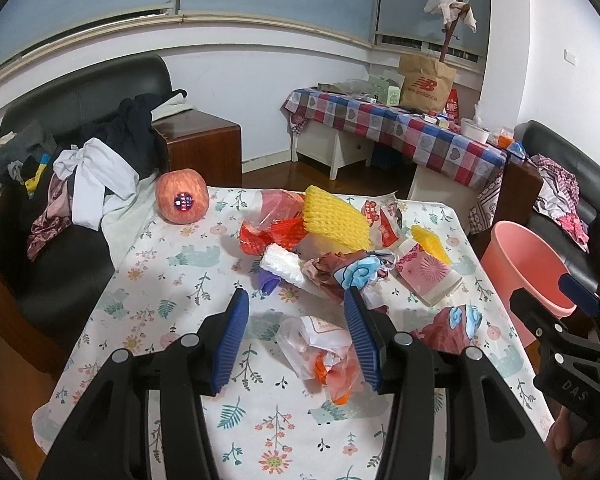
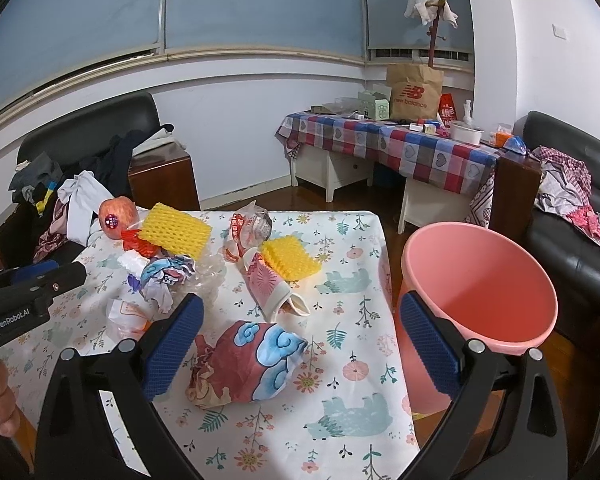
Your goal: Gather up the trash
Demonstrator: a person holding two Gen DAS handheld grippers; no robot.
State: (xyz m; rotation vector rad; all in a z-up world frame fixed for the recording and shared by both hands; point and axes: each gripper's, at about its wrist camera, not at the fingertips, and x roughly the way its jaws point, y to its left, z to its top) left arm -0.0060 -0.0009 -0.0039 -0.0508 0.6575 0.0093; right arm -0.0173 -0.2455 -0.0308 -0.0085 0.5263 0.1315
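Clearly legible writing is sparse: "new balance" in red on the brown paper bag point(image 2: 414, 92) standing on the checked side table point(image 2: 420, 148), "GenRobot.AI" on the side of the left tool point(image 1: 296, 320) as seen from the right wrist view, and "DAS" on the right tool point(image 2: 300, 344) as seen from the left. An apple point(image 1: 182, 201) at the tabletop's far left corner carries a small round sticker too small to read.

On the floral tabletop point(image 2: 340, 420) the trash lies in a loose heap toward the far edge: 2 yellow foam fruit nets point(image 1: 334, 218), a red net, white foam, crumpled wrappers and a pink patterned carton point(image 2: 270, 286). Nearer, a clear plastic bag with orange scraps point(image 1: 320, 350) lies between the left tool's released jaws, its right side against the right pad. A crumpled red-and-blue cloud-print wrapper point(image 2: 246, 360) lies between the right tool's jaws, which also stand apart, untouched by either pad. A pink bucket point(image 2: 480, 280) stands just beyond the tabletop's right edge.
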